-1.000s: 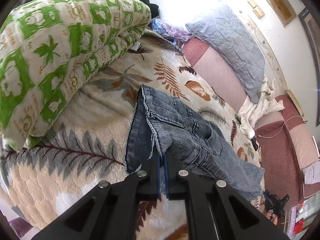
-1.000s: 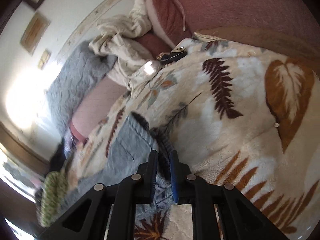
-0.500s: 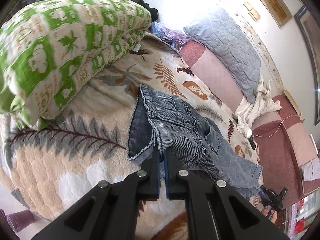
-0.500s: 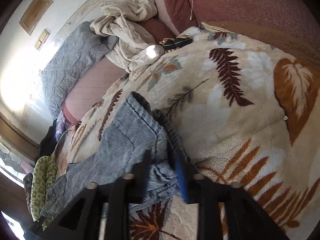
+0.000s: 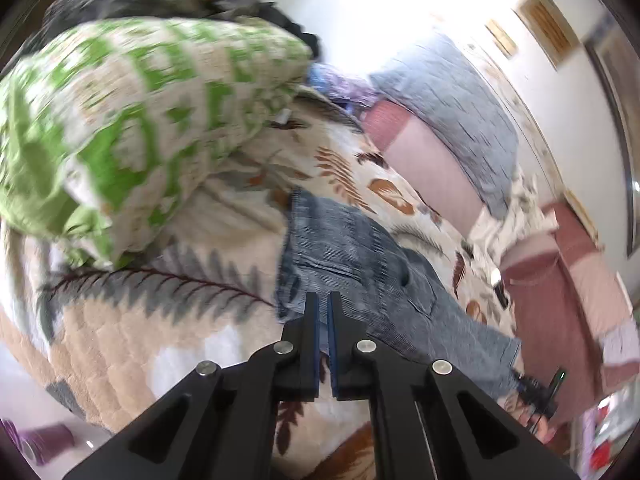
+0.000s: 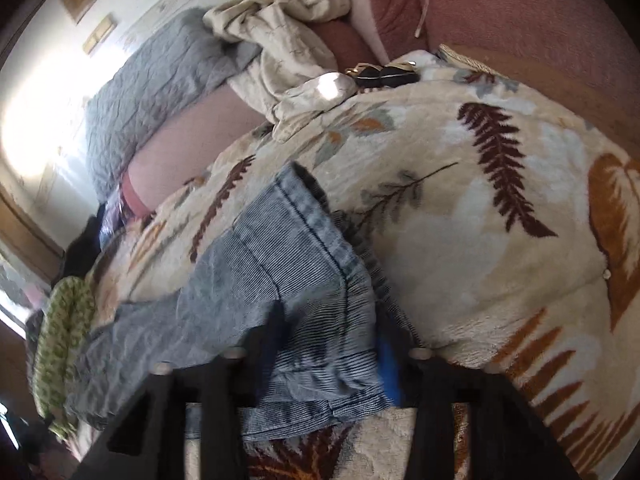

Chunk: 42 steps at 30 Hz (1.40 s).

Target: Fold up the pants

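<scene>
Left gripper point(image 5: 323, 300): fingers pressed together at the denim's near edge; whether they pinch cloth, cannot tell.
Right gripper point(image 6: 332, 336): fingers spread, closing, denim hem between them.
Denim pants point(image 5: 360, 256): spread mid-bed on the leaf-print blanket point(image 5: 168, 320).
Green-patterned quilt point(image 5: 132, 120): far left bed edge.

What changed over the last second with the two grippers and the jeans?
The right gripper let go of the jeans: its jaws spread apart and are now closing again around the hem, denim between them. The left gripper stayed shut on the jeans' edge. The jeans still lie on the blanket.
</scene>
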Each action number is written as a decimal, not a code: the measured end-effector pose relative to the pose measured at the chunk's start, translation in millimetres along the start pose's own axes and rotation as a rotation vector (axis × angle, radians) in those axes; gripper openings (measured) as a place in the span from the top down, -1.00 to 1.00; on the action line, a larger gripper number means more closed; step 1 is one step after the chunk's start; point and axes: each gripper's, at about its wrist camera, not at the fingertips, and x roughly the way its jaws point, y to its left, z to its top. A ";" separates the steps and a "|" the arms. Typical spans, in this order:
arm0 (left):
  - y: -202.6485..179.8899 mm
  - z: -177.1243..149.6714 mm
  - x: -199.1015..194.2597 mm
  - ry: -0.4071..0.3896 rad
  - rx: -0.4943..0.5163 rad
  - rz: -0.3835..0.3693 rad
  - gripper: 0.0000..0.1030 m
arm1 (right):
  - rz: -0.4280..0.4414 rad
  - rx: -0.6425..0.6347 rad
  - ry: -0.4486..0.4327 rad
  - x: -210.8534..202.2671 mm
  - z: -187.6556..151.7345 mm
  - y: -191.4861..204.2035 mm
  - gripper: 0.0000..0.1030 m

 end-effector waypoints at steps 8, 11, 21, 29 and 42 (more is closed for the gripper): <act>-88.3 -26.5 52.0 0.112 0.221 -0.057 0.94 | -0.071 0.025 -0.048 -17.4 -6.4 -3.4 0.71; -119.4 -39.6 77.3 0.162 0.255 -0.095 0.74 | -0.161 0.059 -0.061 -22.2 -6.0 -7.5 0.44; -177.6 -58.8 143.3 0.201 0.334 -0.027 0.05 | -0.001 -0.229 -0.132 -27.0 -17.4 64.3 -0.21; -192.8 -78.7 175.4 0.274 0.413 0.045 0.05 | 0.046 -0.456 0.031 30.9 -51.6 141.2 -0.21; -185.6 -112.6 171.6 0.332 0.550 0.140 0.06 | -0.070 -0.616 0.209 59.4 -90.2 153.3 -0.22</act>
